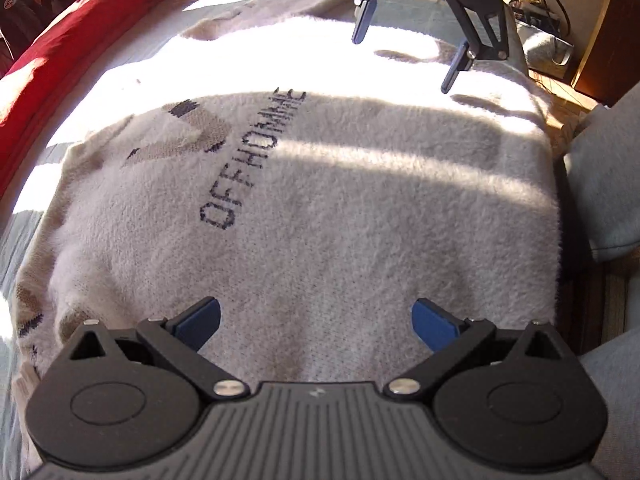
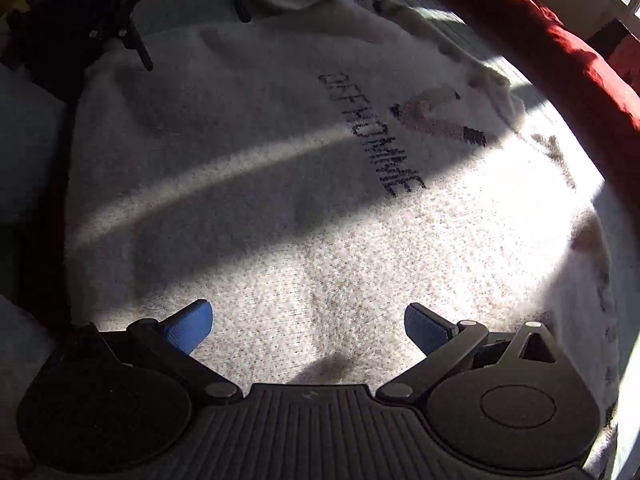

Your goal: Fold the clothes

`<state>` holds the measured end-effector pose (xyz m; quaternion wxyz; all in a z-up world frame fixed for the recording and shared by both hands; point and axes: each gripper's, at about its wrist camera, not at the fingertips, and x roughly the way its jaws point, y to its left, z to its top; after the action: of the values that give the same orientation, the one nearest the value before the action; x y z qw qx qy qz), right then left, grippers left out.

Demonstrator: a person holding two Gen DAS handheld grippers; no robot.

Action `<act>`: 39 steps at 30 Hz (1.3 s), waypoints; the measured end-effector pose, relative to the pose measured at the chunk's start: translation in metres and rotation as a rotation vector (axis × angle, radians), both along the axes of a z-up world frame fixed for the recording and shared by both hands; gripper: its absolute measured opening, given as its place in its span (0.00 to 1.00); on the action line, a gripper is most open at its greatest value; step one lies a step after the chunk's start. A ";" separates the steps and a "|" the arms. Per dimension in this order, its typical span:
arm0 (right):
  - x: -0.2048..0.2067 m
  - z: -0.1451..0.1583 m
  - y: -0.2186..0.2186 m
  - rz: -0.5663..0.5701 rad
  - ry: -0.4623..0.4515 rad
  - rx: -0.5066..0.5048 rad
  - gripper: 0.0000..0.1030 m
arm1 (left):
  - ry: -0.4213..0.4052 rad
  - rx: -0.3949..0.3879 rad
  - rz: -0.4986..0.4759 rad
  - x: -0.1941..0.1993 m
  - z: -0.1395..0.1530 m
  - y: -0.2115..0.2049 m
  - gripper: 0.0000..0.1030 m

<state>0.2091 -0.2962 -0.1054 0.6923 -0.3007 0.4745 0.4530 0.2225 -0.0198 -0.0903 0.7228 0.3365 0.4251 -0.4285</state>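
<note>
Sweater lies flat; left gripper and right gripper spread above it.

Sweater fuzzy cream, dark knit lettering; fingers blue; blanket red.

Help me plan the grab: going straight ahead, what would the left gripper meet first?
Probably the fuzzy white sweater just ahead of the open left gripper; depth is unclear.

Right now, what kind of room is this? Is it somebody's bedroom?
Probably a bedroom, though I can't be sure. A fuzzy white sweater lies spread on what looks like a bed with a pale blue sheet. A red blanket is bunched along the far edge, and sunlight falls across it all.
</note>
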 end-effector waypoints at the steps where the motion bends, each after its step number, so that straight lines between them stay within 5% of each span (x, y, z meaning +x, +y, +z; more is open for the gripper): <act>1: 0.005 0.000 0.000 -0.018 0.002 0.008 1.00 | 0.011 0.013 0.012 0.007 -0.006 0.001 0.98; 9: 0.014 -0.001 -0.019 -0.143 0.015 0.013 1.00 | 0.187 0.013 0.233 0.031 -0.040 0.054 0.99; 14: -0.003 0.006 -0.020 -0.139 -0.026 -0.057 1.00 | 0.155 0.088 0.237 0.009 -0.029 0.052 0.99; 17: -0.006 0.022 -0.003 -0.122 -0.044 -0.030 1.00 | 0.114 0.042 0.173 -0.005 -0.013 0.039 0.99; 24: -0.023 0.010 0.043 0.049 -0.018 0.035 1.00 | 0.157 0.029 0.011 -0.029 -0.034 0.005 0.99; 34: -0.038 -0.001 0.027 0.042 -0.011 -0.036 1.00 | 0.218 0.121 0.138 -0.049 -0.032 0.033 0.99; 39: -0.029 0.005 0.039 0.035 0.021 -0.100 1.00 | 0.182 0.041 0.230 -0.017 -0.009 0.027 0.99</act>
<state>0.1804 -0.2573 -0.1003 0.6633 -0.3385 0.4984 0.4439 0.2054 0.0074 -0.0988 0.7185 0.2598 0.5335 -0.3627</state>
